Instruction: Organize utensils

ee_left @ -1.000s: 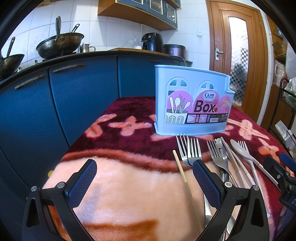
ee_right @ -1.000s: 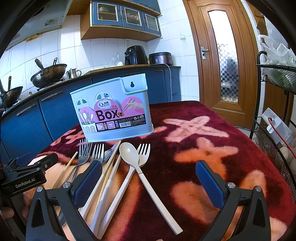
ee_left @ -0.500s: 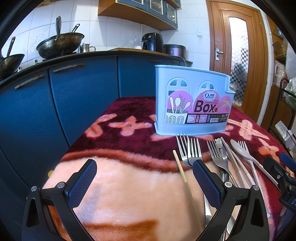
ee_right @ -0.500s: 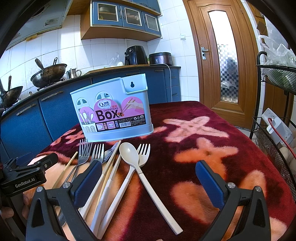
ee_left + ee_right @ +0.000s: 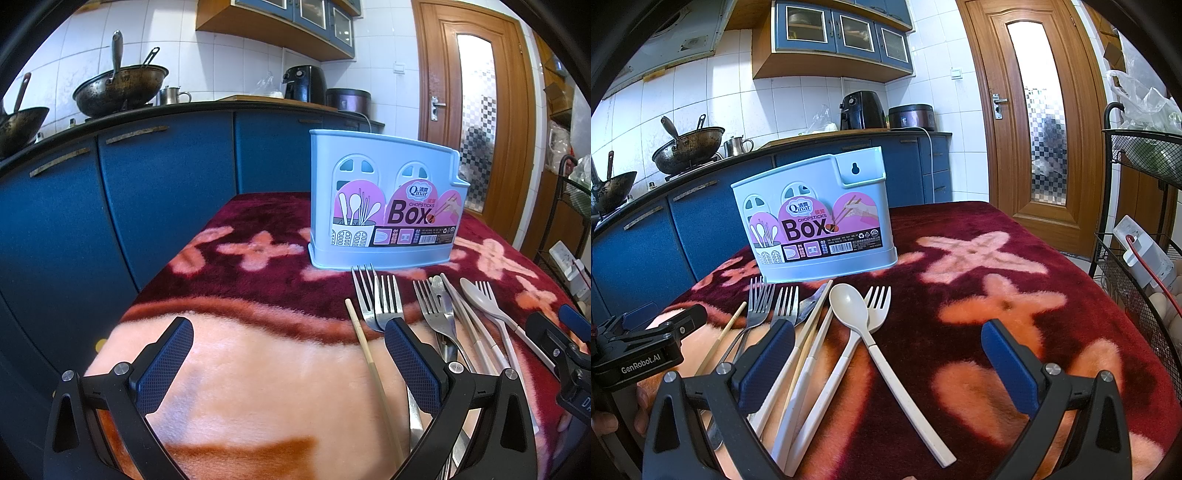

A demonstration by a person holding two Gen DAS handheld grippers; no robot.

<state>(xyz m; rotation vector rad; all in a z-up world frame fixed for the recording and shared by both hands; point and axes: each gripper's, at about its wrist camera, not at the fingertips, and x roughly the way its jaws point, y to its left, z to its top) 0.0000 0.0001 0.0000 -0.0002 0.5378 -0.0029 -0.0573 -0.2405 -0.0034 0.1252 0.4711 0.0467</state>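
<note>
A pale blue chopsticks box (image 5: 384,206) stands upright on the red and pink flowered blanket (image 5: 258,362); it also shows in the right wrist view (image 5: 820,221). In front of it lie several metal forks (image 5: 384,299), a wooden chopstick (image 5: 369,354), white chopsticks (image 5: 476,328), a cream spoon (image 5: 849,306) and a cream fork (image 5: 877,306). My left gripper (image 5: 288,365) is open and empty, low over the blanket left of the utensils. My right gripper (image 5: 886,365) is open and empty, with the cream spoon's handle between its fingers' line.
Blue kitchen cabinets (image 5: 147,192) with woks (image 5: 118,88) on the counter stand behind the table. A wooden door (image 5: 1041,110) is at the back right. A black wire rack (image 5: 1137,221) stands at the table's right edge.
</note>
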